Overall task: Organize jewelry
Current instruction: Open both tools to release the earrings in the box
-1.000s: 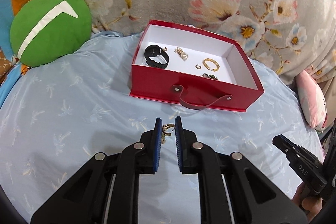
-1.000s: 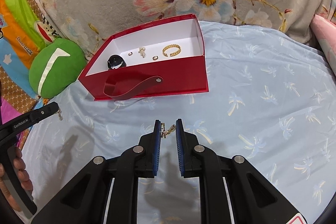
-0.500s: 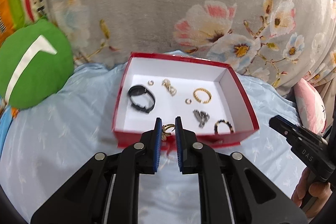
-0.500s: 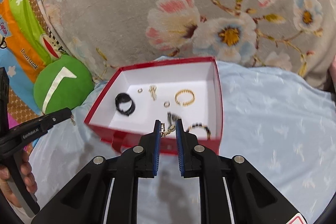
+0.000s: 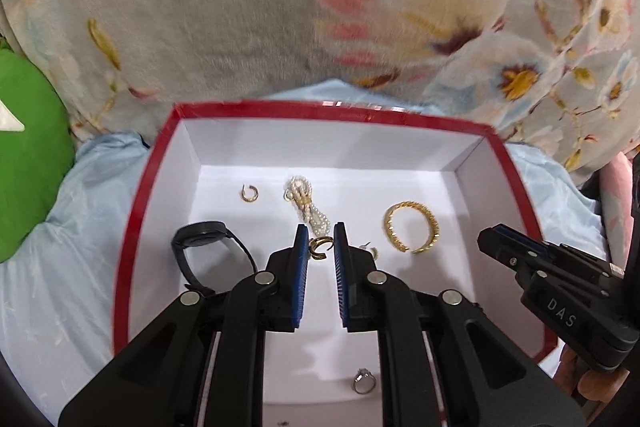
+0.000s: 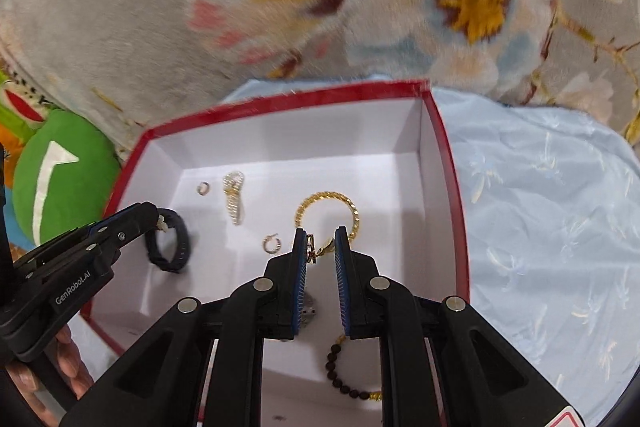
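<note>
A red box (image 5: 136, 227) with a white inside lies on the bed; it also shows in the right wrist view (image 6: 452, 187). My left gripper (image 5: 320, 245) is shut on a gold earring (image 5: 319, 247) and holds it over the box's middle. My right gripper (image 6: 318, 245) is shut on a gold charm earring (image 6: 316, 247) over the box, above a gold bracelet (image 6: 328, 211). In the box lie a black band (image 5: 200, 243), a pearl piece (image 5: 306, 203), a small hoop (image 5: 249, 193), a silver ring (image 5: 363, 383) and a dark bead bracelet (image 6: 346, 379).
A green cushion (image 6: 60, 175) sits left of the box. A grey floral blanket (image 5: 280, 7) rises behind it. The pale blue sheet (image 6: 552, 227) spreads to the right. The right gripper shows at the right edge of the left wrist view (image 5: 560, 295).
Both grippers have moved forward from above the sheet to over the inside of the box, each still holding its earring.
</note>
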Demonstrator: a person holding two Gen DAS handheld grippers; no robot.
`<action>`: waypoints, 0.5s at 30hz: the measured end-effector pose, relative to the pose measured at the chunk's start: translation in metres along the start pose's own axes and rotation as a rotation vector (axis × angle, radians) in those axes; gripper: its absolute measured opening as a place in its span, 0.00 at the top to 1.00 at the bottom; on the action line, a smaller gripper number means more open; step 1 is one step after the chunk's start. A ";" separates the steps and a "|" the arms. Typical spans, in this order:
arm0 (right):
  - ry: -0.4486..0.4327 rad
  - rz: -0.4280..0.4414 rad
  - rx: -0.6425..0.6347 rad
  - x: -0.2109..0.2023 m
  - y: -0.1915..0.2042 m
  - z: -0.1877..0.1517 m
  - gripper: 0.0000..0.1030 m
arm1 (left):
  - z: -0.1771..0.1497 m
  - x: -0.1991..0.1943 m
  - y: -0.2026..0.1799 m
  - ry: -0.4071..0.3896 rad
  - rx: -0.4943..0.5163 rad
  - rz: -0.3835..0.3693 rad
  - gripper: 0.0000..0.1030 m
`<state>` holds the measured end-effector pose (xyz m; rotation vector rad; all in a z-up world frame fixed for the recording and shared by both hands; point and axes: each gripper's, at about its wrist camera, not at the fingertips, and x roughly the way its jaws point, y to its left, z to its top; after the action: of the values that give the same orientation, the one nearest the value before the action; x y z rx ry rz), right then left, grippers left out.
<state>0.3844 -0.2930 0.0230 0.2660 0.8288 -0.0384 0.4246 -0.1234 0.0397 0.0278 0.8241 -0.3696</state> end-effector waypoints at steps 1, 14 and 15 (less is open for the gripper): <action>0.014 -0.008 0.002 0.006 -0.001 0.000 0.87 | -0.001 0.006 0.000 0.012 0.003 0.005 0.88; 0.022 -0.010 0.005 0.023 0.000 -0.007 0.78 | -0.010 0.024 0.002 0.013 -0.022 0.045 0.45; 0.020 -0.010 0.003 0.022 0.000 -0.008 0.77 | -0.010 0.023 0.003 0.006 -0.025 0.048 0.43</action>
<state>0.3939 -0.2895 0.0019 0.2657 0.8496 -0.0463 0.4327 -0.1264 0.0157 0.0253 0.8325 -0.3142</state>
